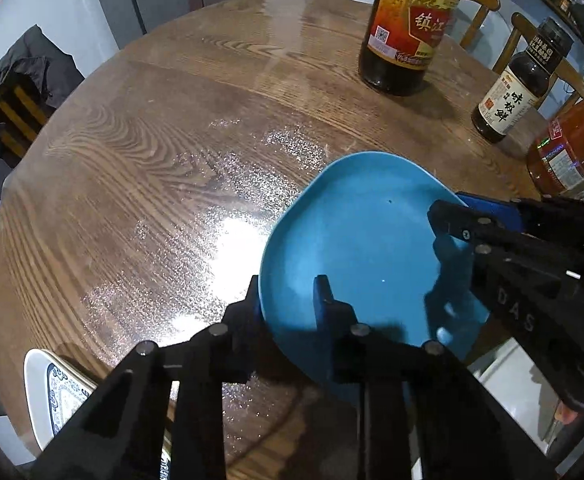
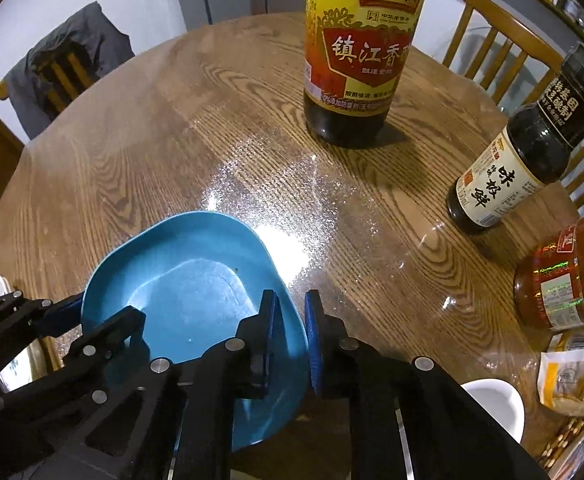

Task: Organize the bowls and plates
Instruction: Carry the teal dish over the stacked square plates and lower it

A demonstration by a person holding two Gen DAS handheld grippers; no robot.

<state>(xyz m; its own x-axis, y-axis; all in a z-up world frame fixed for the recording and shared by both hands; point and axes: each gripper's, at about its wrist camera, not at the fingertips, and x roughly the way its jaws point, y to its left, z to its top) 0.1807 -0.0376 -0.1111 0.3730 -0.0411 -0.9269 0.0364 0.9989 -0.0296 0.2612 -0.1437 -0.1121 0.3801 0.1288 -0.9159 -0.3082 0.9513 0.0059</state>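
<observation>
Blue plate (image 1: 364,240) held off the round wooden table (image 1: 151,152), tilted, with 2 grippers on opposite rim edges. Left gripper (image 1: 287,296) straddles the near-left rim: 1 finger outside, 1 inside on the plate's face, jaws narrowed onto the rim, apparently clamped. Right gripper (image 2: 292,320) straddles the right rim likewise, 1 blue pad inside the well, 1 outside; a sliver of gap shows at the outer pad, so full contact there is uncertain, though it reads as gripping. Judgement: the 2-sided hold steadies a wide, shallow, slippery dish that a single rim pinch would let swing. A patterned white plate (image 1: 51,392) sits at the table's near-left edge, partly under the left gripper's frame; likely the stacking target. A white bowl (image 2: 496,404) sits near-right. Vinegar bottle (image 2: 356,52), soy sauce bottle (image 2: 524,160) and an orange jar (image 2: 564,276) stand well apart from the plate, clear of the carrying path.
</observation>
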